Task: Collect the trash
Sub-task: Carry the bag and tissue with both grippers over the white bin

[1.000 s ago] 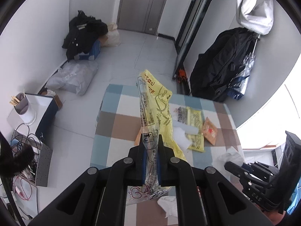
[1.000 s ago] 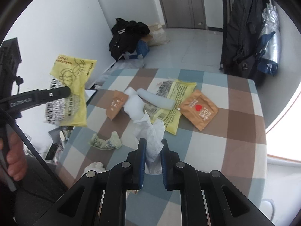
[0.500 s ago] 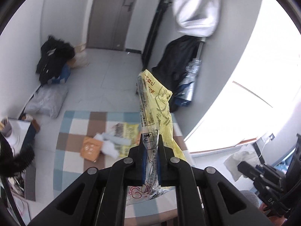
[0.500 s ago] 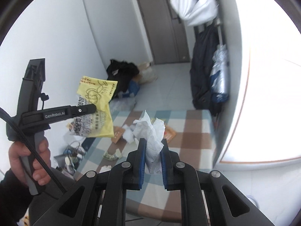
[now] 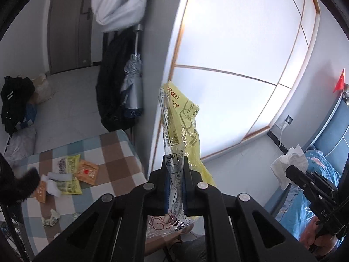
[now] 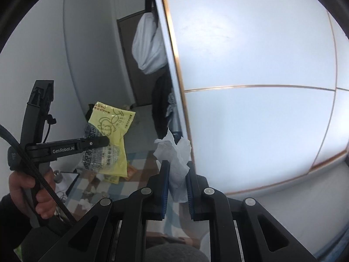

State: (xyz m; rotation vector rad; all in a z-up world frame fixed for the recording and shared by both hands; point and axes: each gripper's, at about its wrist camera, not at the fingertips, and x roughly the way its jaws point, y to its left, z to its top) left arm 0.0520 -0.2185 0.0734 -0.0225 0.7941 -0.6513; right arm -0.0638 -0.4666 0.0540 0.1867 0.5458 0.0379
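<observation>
Off to the right of the tabletop (image 5: 122, 152), left tongs (image 5: 175, 187) clamp a light, slippery yellow wrapper (image 5: 181, 118) by its crinkly edge, right tongs (image 6: 176, 187) pinch a soft crumpled tissue (image 6: 174, 150).

Two grippers (image 5: 175, 174); one yellow wrapper (image 5: 183, 126), one tissue (image 6: 174, 152) (both held).

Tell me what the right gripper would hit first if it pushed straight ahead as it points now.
Probably the big frosted window: beyond the tissue held in the right gripper, its gold-trimmed edge fills the line. Depth is unclear.

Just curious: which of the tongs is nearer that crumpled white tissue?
Right. The right tongs are shut on the tissue; the left tongs hold a yellow wrapper off to its side.
</observation>
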